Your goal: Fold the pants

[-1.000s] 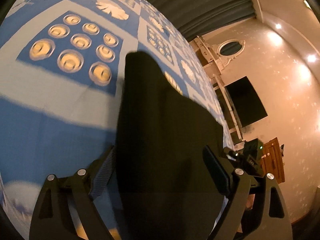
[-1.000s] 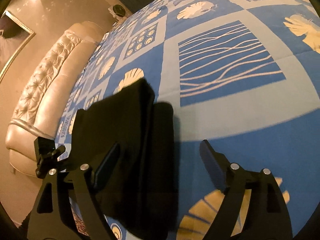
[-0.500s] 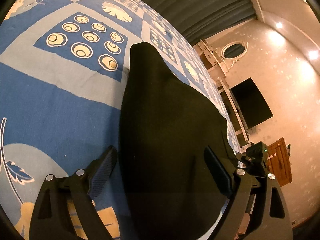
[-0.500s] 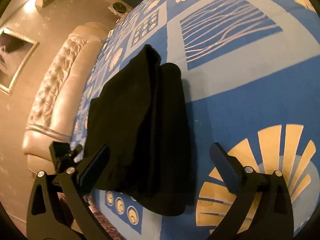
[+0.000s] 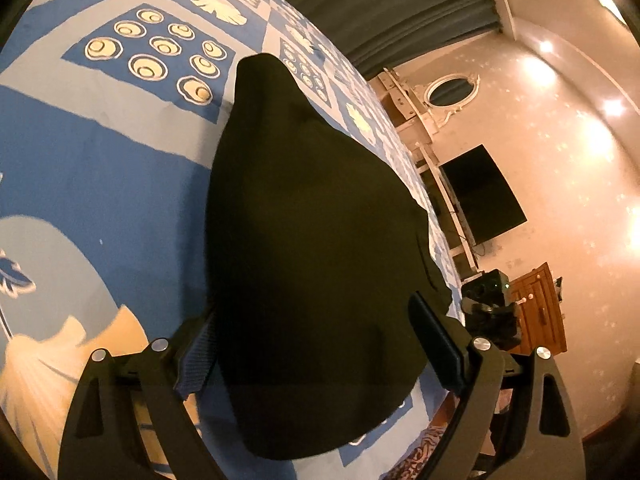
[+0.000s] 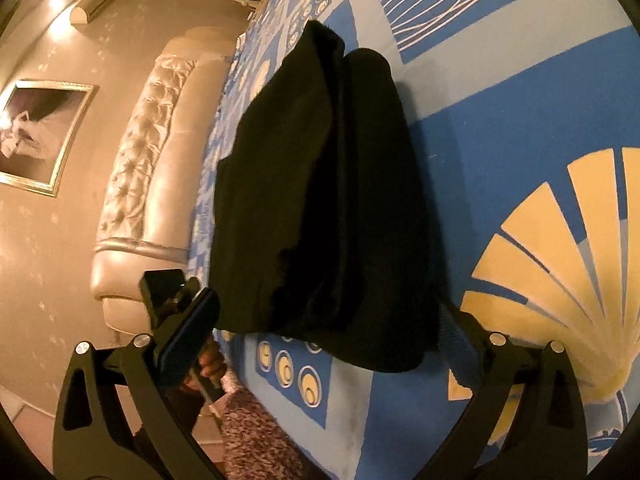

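Bed [image 5: 100,168] covered in a blue and pale-blue patterned sheet with cream motifs: rings, leaves, a fan shape [image 6: 552,248]. Tufted cream headboard [image 6: 136,168] runs along the far side in the right wrist view, against a wall carrying a framed picture [image 6: 36,136]. Left wrist view shows grey curtains [image 5: 400,4], a dark wall screen [image 5: 484,196], an oval mirror [image 5: 452,90] and a wooden cabinet [image 5: 540,312]. Black pants [image 5: 312,264] lie folded in a compact stack on the sheet near the bed's edge; in the right wrist view [image 6: 320,200] the layers show as an upper fold lying over a wider lower one. Left tool [image 5: 316,348]: fingers spread wide, one on each side of the near end of the stack, gripping nothing; whether the pads touch the cloth cannot be told. Right tool [image 6: 328,336]: fingers likewise spread wide, straddling the near end of the stack, nothing clamped. The left tool also appears at the lower left of the right wrist view, held in a hand [image 6: 208,364].
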{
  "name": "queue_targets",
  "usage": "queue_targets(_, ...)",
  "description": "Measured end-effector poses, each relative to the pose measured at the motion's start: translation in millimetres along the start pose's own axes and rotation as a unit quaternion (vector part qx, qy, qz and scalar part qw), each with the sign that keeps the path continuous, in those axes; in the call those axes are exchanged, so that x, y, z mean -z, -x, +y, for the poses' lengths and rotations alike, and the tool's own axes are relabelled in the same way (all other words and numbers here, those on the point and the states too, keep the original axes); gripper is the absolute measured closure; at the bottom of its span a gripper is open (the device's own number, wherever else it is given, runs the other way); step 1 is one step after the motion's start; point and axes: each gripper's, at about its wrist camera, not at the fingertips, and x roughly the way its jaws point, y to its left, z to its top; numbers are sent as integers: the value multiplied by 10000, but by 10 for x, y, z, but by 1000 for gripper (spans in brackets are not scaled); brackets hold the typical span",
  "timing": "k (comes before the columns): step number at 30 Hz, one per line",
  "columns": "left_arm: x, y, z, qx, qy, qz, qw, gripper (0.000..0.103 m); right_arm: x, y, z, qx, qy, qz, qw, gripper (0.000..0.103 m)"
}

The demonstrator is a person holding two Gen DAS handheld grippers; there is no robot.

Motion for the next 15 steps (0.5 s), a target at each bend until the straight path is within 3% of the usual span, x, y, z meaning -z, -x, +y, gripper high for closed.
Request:
queue_targets(2, 1, -12, -10, -23, 68, -24, 10000, 15, 13, -10, 17, 100, -7, -66, 9999, 4)
queue_targets(3, -7, -23, -22, -61, 71, -24, 10000, 15, 24, -15, 24, 193, -25, -111, 9997, 13)
queue_targets(4, -14, -33, -28, -89, 84, -23, 9999, 15, 33, -20, 24, 317, -31, -139, 9994, 36)
queue_targets(7, -12, -82, -61, -243, 103, -1, 9997, 18, 46, -36, -40, 301, -82, -152, 9994, 45)
queue_targets(8, -6, -95, -73, -335, 101, 2, 9994, 31, 46, -40, -39, 317, -43, -152, 9994, 47)
queue_targets(10, -8, -130, -40, -554, 246, -5, 9982, 41, 65, -33, -40, 312, -20, -168, 9994, 49)
queue_targets(15, -15, -99, 1, -446, 384, -141, 9982, 54, 93, -30, -8, 323, 137, -164, 9993, 52)
